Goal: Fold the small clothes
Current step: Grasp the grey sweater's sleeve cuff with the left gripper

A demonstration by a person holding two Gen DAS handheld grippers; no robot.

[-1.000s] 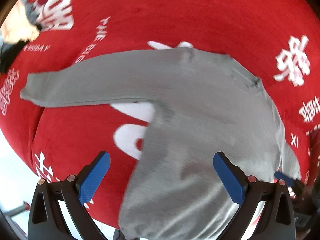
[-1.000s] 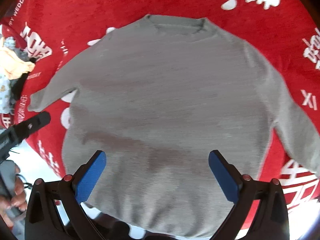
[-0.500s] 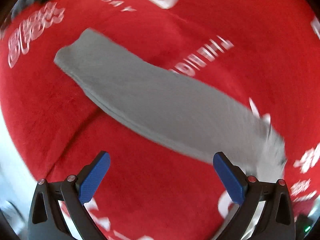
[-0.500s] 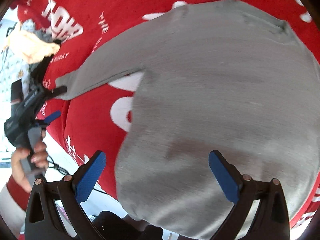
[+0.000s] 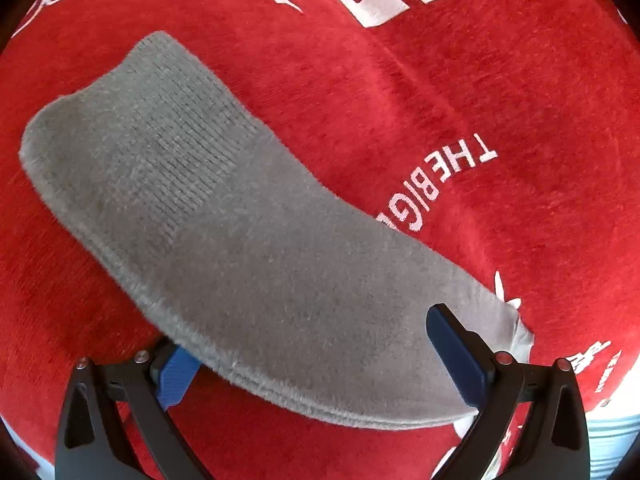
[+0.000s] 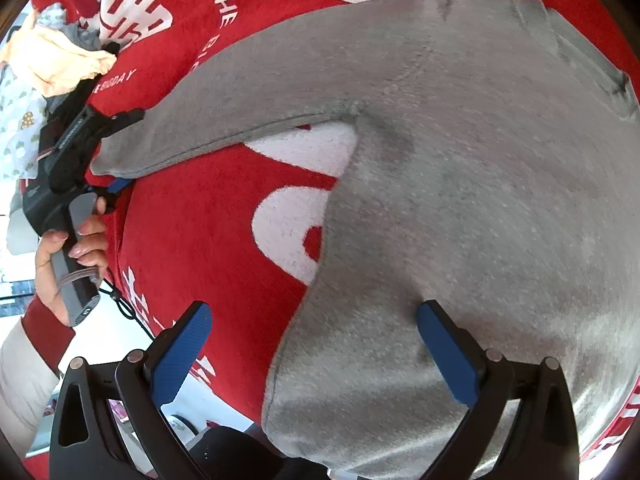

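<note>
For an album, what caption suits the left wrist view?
Open left claw straddling a grey sweater sleeve on a red blanket.

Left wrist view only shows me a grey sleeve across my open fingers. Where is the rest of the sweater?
Observer: The grey sweater lies spread on the red blanket; the sleeve runs out sideways from its body.
Operator: Where is the other one?
Observer: The right hand-held gripper is open over the body's side edge near the hem, holding nothing.
Operator: Anything else nearby?
Observer: A pile of small clothes sits just beyond the left hand-held gripper, at the blanket's edge.
</note>
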